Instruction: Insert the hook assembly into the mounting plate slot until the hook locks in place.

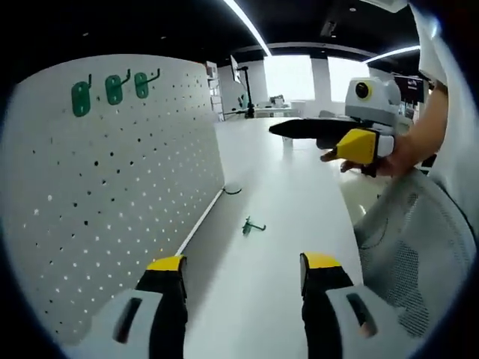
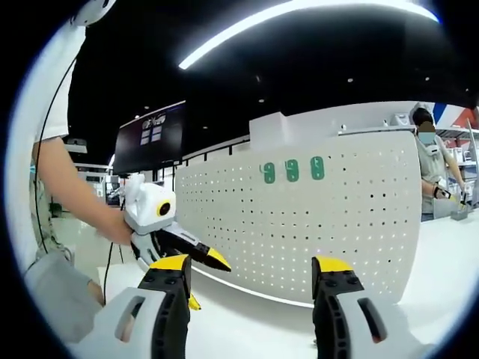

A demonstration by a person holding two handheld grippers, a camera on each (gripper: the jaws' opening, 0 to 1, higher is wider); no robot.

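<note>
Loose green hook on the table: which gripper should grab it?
Probably left. The loose green hook lies on the table just ahead of the left gripper's open jaws; the right gripper hovers higher, farther away.

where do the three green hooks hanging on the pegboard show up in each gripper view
Left gripper view: the three green hooks hang at upper left, near the top of the white pegboard.
Right gripper view: they sit right of centre, in a row near the pegboard's top edge.
Shared landmark: the pegboard itself.
</note>
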